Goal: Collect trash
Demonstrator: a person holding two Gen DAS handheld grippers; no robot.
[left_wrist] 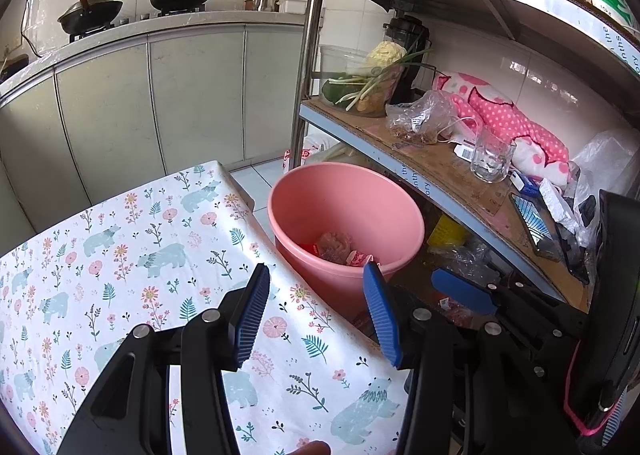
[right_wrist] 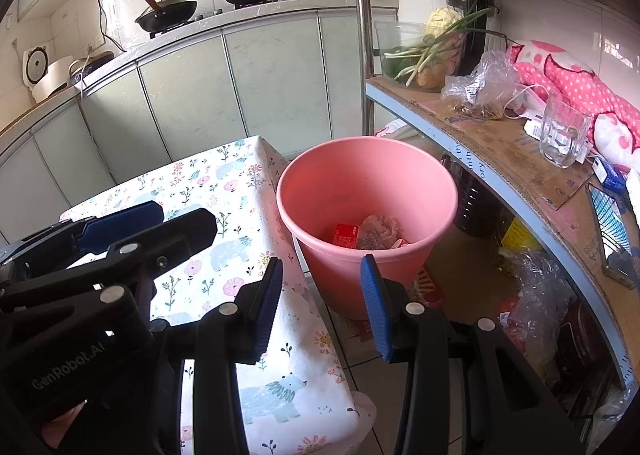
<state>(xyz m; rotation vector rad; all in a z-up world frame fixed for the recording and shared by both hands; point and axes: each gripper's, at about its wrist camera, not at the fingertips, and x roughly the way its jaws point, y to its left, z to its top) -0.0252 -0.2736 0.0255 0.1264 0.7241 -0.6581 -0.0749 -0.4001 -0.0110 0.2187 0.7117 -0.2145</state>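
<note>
While both the left gripper [left_wrist: 316,311] and right gripper [right_wrist: 322,305] hang apart and empty, the trash [right_wrist: 376,235] in the bucket [right_wrist: 320,175] looks light, soft, crumpled, best pinched at a fold.

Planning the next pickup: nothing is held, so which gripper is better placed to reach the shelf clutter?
Right, probably: the right gripper, open and empty, is nearer the shelf; the left gripper hangs over the table.

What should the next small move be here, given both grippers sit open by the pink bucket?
Probably draw both back and stop. The left gripper and right gripper are open and empty, the floral tablecloth shows no trash, and a red carton and crumpled wrappers already lie in the pink bucket.
</note>
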